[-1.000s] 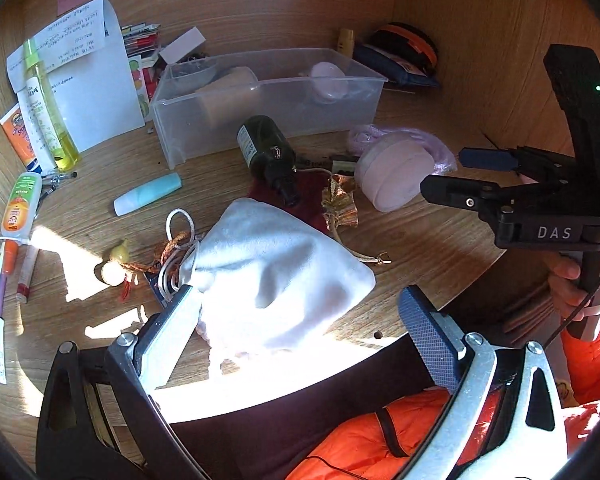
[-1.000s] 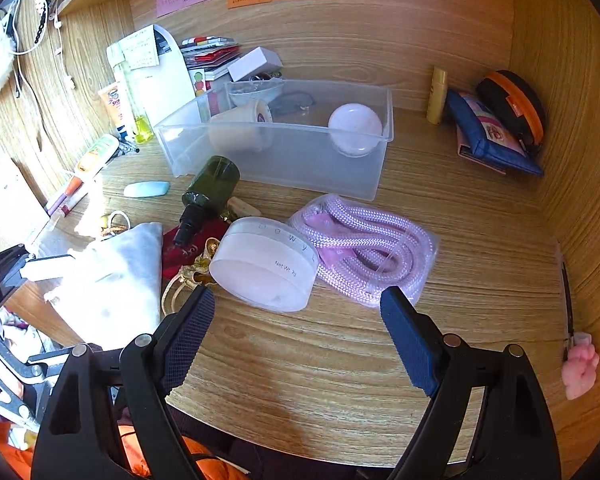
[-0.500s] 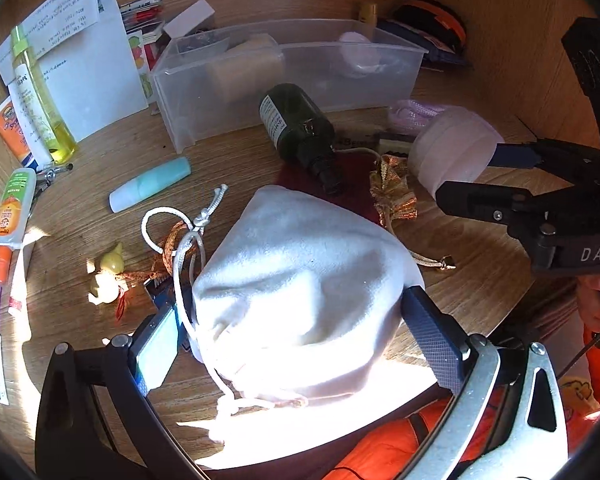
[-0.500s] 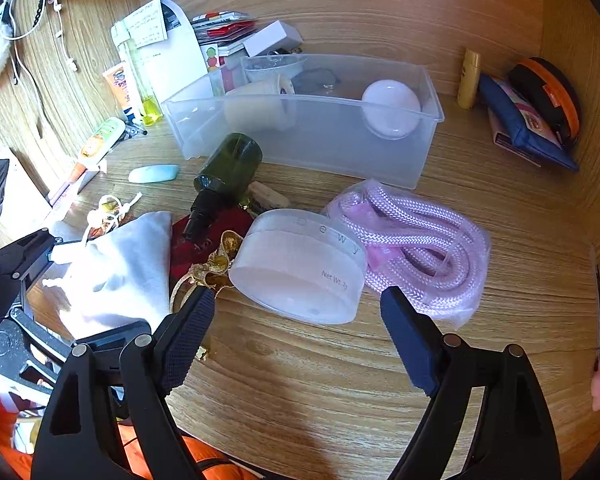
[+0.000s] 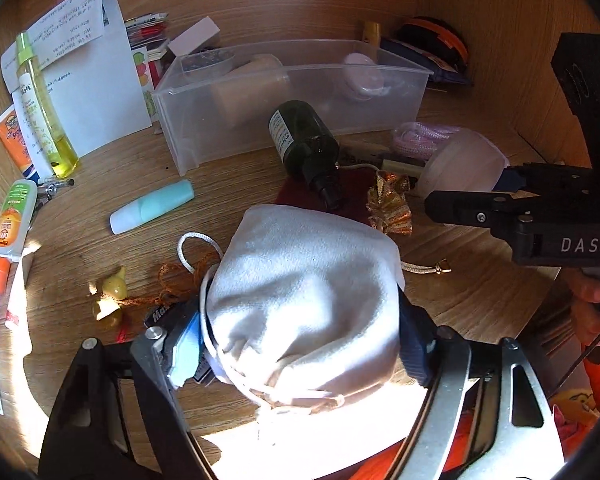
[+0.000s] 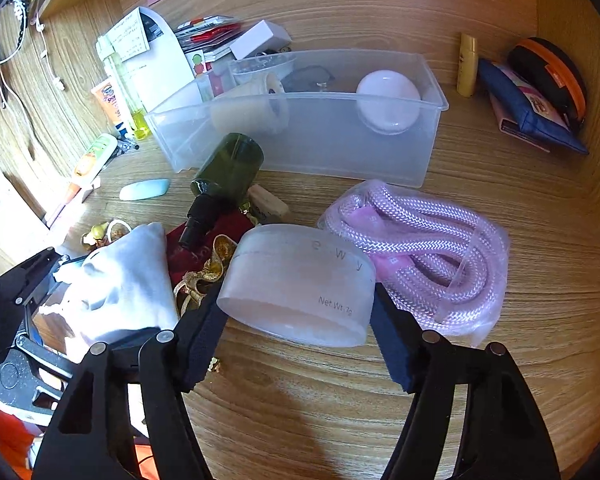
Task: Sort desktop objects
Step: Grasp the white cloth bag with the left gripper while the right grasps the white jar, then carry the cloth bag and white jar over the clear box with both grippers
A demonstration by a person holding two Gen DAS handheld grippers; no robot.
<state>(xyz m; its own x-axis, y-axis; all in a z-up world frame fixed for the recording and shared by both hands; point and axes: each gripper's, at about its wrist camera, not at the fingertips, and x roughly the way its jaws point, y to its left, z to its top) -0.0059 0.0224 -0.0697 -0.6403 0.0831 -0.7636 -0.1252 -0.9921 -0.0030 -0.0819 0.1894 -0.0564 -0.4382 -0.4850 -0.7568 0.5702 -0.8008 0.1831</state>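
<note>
My left gripper (image 5: 300, 340) is shut on a white drawstring pouch (image 5: 304, 300) at the desk's front edge; the pouch also shows in the right wrist view (image 6: 120, 280). My right gripper (image 6: 300, 320) is shut on a round frosted jar (image 6: 300, 284), which shows at the right of the left wrist view (image 5: 460, 168). A clear plastic bin (image 6: 320, 140) stands behind, holding a white round case (image 6: 388, 100) and a beige roll (image 6: 252, 108). A dark green bottle (image 6: 224, 172) lies in front of the bin.
A bagged pink rope (image 6: 420, 248) lies right of the jar. A red pouch with gold ribbon (image 6: 204, 248), a mint tube (image 5: 152, 208), a yellow spray bottle (image 5: 44, 108) and sunscreen tubes (image 5: 14, 216) lie left. Blue and orange pouches (image 6: 540, 92) sit at the back right.
Both grippers moved forward over their objects and closed: the left on the white pouch, the right on the frosted jar.
</note>
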